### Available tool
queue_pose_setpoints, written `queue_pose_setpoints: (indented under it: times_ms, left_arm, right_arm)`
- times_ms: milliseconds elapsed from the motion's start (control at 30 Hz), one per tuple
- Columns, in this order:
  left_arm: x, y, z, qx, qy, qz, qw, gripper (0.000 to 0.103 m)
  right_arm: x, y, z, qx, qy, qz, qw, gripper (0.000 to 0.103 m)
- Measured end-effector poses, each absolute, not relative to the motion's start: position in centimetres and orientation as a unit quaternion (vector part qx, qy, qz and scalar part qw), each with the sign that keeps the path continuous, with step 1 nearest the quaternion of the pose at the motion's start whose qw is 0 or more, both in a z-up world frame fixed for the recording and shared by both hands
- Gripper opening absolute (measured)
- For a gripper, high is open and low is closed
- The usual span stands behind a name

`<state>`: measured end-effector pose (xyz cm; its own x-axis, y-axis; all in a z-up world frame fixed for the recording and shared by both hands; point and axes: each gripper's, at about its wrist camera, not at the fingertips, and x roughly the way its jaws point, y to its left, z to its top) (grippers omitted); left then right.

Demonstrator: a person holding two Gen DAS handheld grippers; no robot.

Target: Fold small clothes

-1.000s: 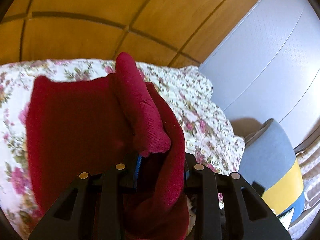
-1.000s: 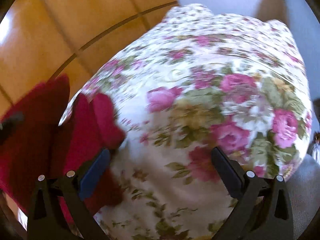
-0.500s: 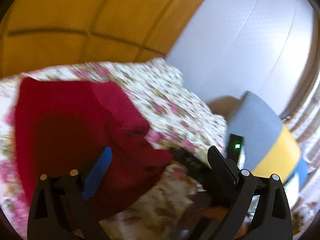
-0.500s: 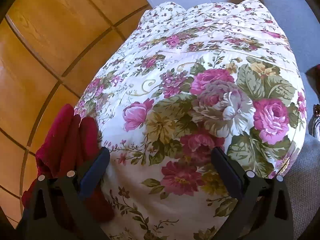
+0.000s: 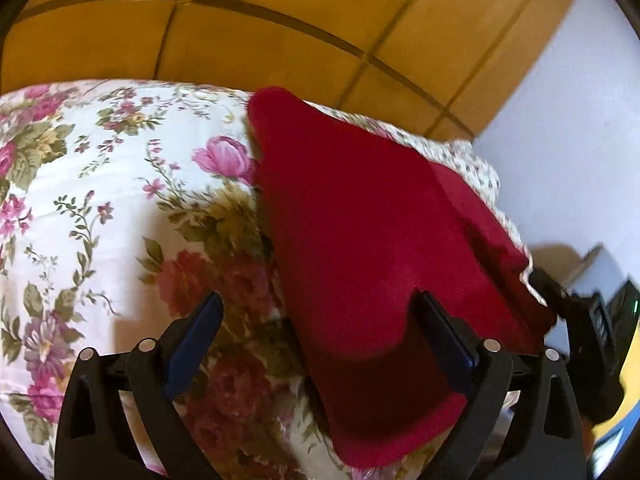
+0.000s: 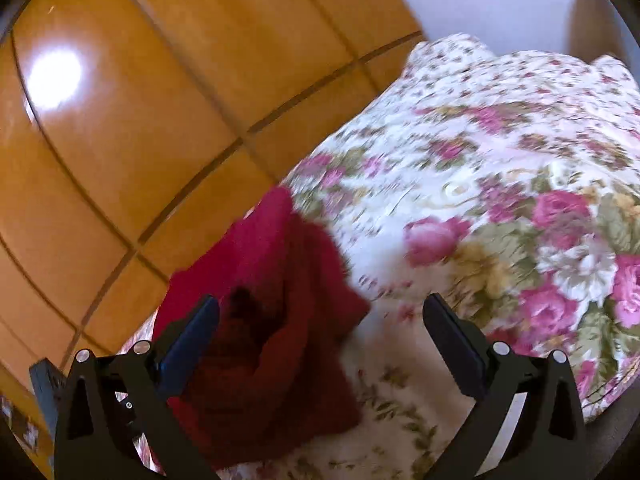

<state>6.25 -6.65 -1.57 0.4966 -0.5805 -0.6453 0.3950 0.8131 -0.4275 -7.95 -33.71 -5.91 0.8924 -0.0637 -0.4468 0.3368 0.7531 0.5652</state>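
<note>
A dark red garment (image 5: 360,232) lies folded on the floral quilt (image 5: 104,208). My left gripper (image 5: 320,312) is open and empty just above it, its right finger over the cloth's near part. In the right wrist view the same red garment (image 6: 280,320) lies bunched at the quilt's (image 6: 500,184) left edge. My right gripper (image 6: 320,316) is open and empty, its left finger (image 6: 188,340) over the cloth.
A wooden panelled wall (image 5: 260,28) rises behind the bed, with a white wall (image 5: 580,120) to the right. A dark device with a green light (image 5: 600,320) sits past the quilt's right edge.
My left gripper let go of the red garment and opened; the cloth now lies on the quilt. Both grippers shifted, and the right one swung toward the garment.
</note>
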Motion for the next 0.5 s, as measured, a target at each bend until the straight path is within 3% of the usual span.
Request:
queue_pose_setpoints:
  times_ms: [133,233,367,500]
  left_arm:
    - [4.2,-8.6,-2.9,-0.036,0.402,-0.311,0.860,0.099]
    - [3.7,-8.6,-3.3,-0.024,0.388,-0.321,0.863,0.099]
    - [4.1,-8.1,-3.8,-0.042,0.389,-0.327,0.860,0.099]
    - [3.8,-8.0,-3.9,-0.039,0.384,-0.325,0.863,0.099]
  right_arm:
    - [-8.0,-35.3,-8.8,0.289,0.311,-0.248,0.871,0.101]
    - [-10.3,-37.2,-8.3,0.377,0.251,-0.242,0.858,0.101]
    - [-11.2,-34.2,-4.5,0.332,0.138,-0.159,0.919,0.101]
    - [-8.0,-30.1,-3.8,0.248,0.174,-0.068,0.951,0.101]
